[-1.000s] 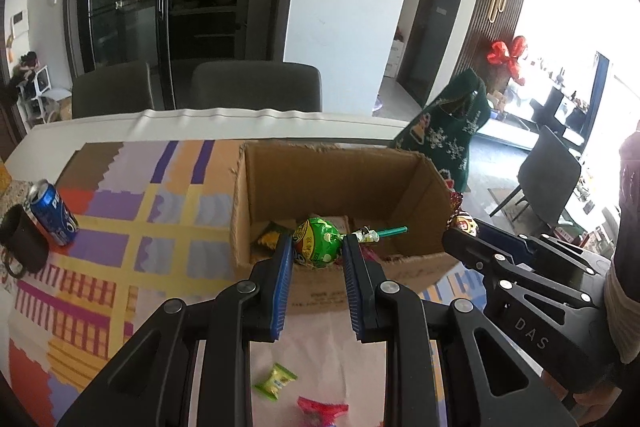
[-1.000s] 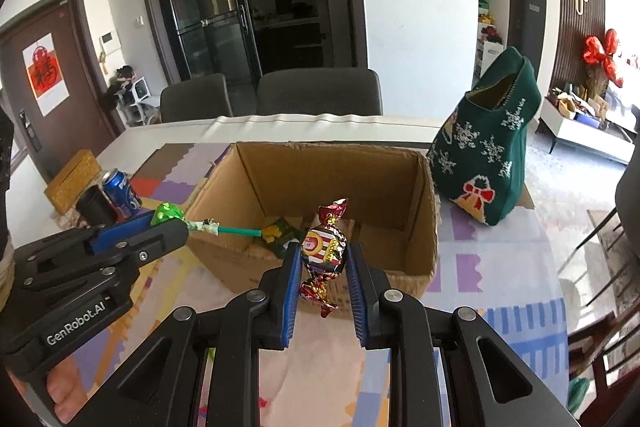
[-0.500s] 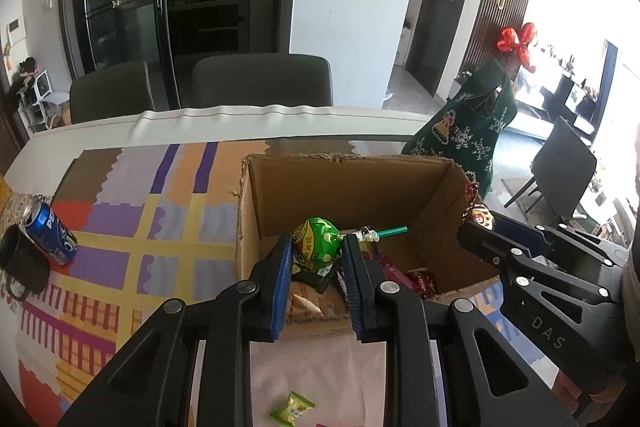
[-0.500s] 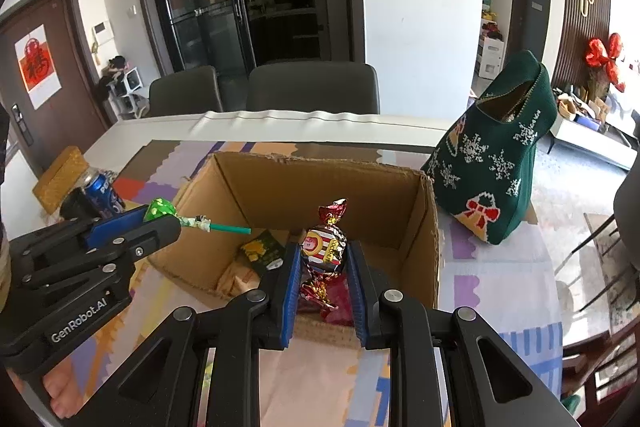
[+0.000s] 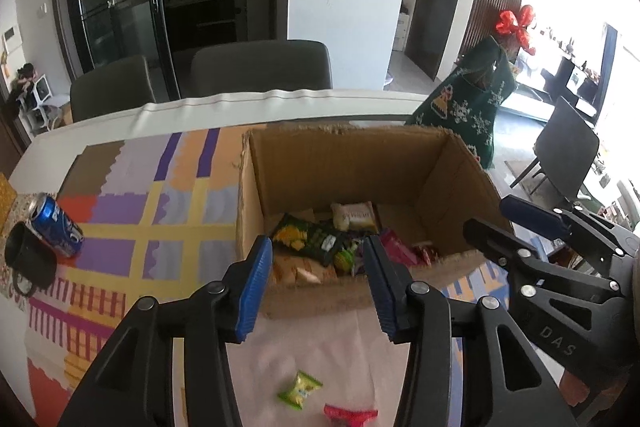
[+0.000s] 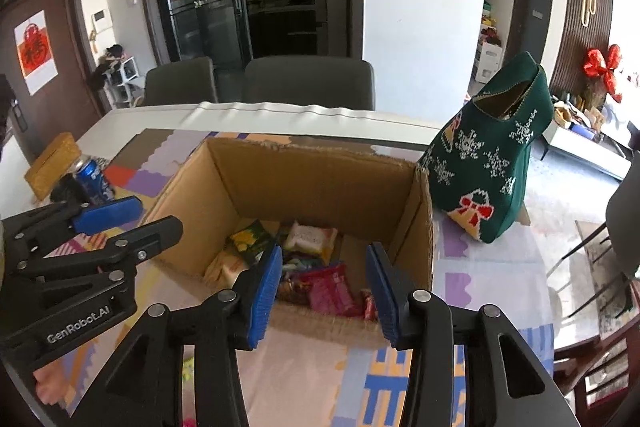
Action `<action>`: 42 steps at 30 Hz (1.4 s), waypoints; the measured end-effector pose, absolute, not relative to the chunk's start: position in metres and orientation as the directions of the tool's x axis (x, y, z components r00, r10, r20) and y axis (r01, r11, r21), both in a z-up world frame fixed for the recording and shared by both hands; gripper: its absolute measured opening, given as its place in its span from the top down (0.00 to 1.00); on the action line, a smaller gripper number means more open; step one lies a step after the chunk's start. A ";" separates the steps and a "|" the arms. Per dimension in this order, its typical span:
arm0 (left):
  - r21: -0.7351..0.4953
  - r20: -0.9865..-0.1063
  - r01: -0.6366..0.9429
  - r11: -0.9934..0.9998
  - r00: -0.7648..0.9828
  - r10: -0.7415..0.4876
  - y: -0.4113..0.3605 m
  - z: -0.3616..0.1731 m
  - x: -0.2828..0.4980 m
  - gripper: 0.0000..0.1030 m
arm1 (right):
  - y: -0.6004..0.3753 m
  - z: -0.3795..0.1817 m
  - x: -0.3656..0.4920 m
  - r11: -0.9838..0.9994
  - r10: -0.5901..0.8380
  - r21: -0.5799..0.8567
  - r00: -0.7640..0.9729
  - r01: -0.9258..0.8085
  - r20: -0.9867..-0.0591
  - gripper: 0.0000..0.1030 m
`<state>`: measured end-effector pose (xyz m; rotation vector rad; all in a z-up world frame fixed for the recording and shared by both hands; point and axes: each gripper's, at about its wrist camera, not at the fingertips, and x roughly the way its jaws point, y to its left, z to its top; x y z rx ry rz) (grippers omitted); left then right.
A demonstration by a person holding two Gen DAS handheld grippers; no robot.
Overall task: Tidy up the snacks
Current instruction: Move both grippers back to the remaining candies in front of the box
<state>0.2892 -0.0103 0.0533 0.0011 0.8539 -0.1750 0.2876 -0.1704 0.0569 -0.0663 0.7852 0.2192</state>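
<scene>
Along the left edge of the table (image 5: pixel 340 99) a blue can (image 5: pixel 56 225) leans against a dark mug (image 5: pixel 28 265), neither of them snacks. Toward the middle stands the box (image 5: pixel 348 163), already holding a good heap of snacks: a green packet (image 5: pixel 308 237), a pale one (image 6: pixel 310 237) behind it, a pink one (image 6: pixel 332 287) to the right. So most of the sorting looks done, though a green candy (image 5: pixel 300 389) and a red candy (image 5: pixel 350 415) lie loose on the near edge, waiting their turn. The left gripper (image 5: pixel 320 281) tilts down over the box's near wall, fingers opening with nothing between them; the right gripper (image 6: pixel 326 287) does the same just beside it, also opening and empty. Past the box's right side a green stocking (image 6: pixel 492 163) stands upright near the far right corner.
</scene>
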 end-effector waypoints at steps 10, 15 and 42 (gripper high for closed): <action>-0.080 -0.758 0.183 0.980 0.628 -0.179 -0.008 0.047 0.240 0.50 | -0.175 0.052 0.238 0.969 0.195 0.031 0.682 -0.245 -0.705 0.57; -0.076 -0.771 0.200 0.977 0.610 -0.184 -0.011 0.040 0.220 0.49 | -0.175 0.047 0.215 0.964 0.215 0.044 0.670 -0.262 -0.710 0.57; -0.044 -0.899 0.268 0.962 0.410 -0.155 -0.032 -0.045 0.171 0.47 | -0.178 -0.042 0.155 0.942 0.241 0.103 0.427 -0.320 -0.871 0.57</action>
